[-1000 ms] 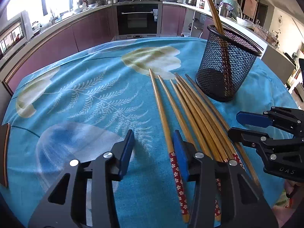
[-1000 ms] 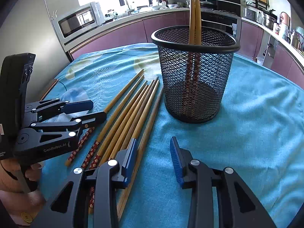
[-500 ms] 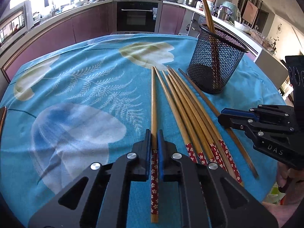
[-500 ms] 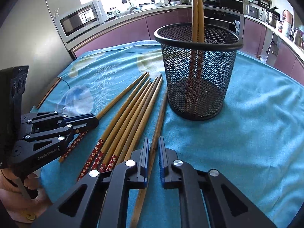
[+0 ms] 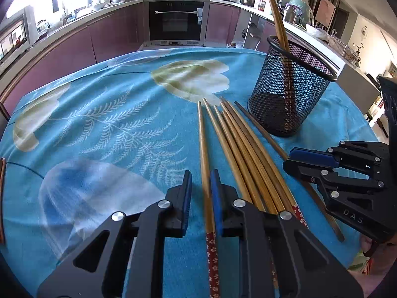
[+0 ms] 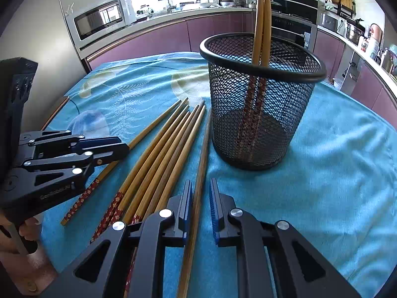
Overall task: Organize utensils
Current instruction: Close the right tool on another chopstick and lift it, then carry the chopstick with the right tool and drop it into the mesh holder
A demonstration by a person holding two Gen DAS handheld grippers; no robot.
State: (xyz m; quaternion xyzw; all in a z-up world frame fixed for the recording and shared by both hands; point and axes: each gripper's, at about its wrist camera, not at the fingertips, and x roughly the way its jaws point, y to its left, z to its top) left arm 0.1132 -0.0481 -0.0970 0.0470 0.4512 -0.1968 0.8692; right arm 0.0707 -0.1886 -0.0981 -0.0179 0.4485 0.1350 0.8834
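Several wooden chopsticks with red flowered ends (image 5: 238, 149) (image 6: 158, 159) lie side by side on the blue tablecloth. A black mesh holder (image 5: 287, 92) (image 6: 258, 104) stands beside them with two chopsticks (image 6: 261, 19) upright in it. My left gripper (image 5: 201, 191) is open a little, its jaws on either side of the leftmost chopstick (image 5: 204, 149). My right gripper (image 6: 200, 203) is open a little, its jaws on either side of the plain chopstick (image 6: 202, 159) nearest the holder. Each gripper shows in the other's view: the right one (image 5: 297, 160) and the left one (image 6: 124, 149).
The round table's blue floral cloth (image 5: 99, 124) drops off at the edges. Kitchen counters, an oven (image 5: 177, 22) and a microwave (image 6: 99, 19) stand beyond the table. A hand (image 6: 15, 233) holds the left gripper at the near left edge.
Both grippers were wide open, then shut on a chopstick each half a second ago. Now both jaws have opened a little again, the chopsticks still lying between them.
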